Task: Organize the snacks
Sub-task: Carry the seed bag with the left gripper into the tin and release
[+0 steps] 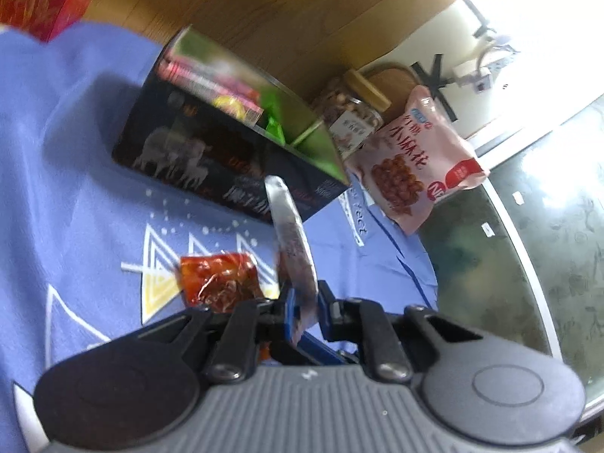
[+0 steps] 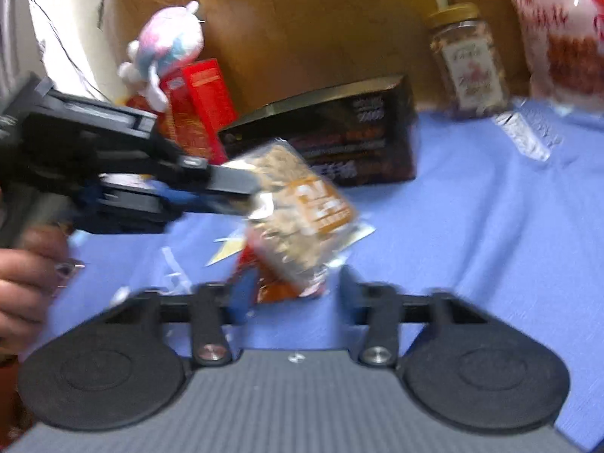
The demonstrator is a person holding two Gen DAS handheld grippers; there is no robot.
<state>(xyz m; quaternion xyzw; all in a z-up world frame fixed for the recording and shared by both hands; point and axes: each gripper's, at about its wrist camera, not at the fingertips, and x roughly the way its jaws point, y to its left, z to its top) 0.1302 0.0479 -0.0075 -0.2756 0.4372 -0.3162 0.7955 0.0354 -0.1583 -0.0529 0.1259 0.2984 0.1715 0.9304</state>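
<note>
Our left hand-held gripper (image 1: 302,313) points downward toward the blue cloth (image 1: 75,173) that covers the bench, rolled to one side, and its jaws are nearly closed on a thin snack packet (image 1: 292,249) seen edge-on, which stands up out of them. In the right wrist view the same left hand-held gripper (image 2: 241,192) reaches in from the left with a hand (image 2: 26,283) wrapped around its grip, and the packet (image 2: 302,219) shows its face there: clear wrap, pale crumbly contents, an orange label, lifted off the cloth. Our right hand-held gripper (image 2: 288,290) sits just below that packet with its jaws partly apart; we cannot tell whether its pads touch anything. A red snack packet (image 1: 221,279) lies flat on the cloth just beside the left fingers. Beyond it an open dark box (image 1: 211,151) already holds several small packets. Behind the box stand a glass jar with a gold lid (image 1: 349,113) and a pink snack bag (image 1: 415,158), leaning against a brown cardboard box (image 2: 302,19). A plush toy (image 2: 166,45) sits atop red cartons (image 2: 200,102) at the far left.
</note>
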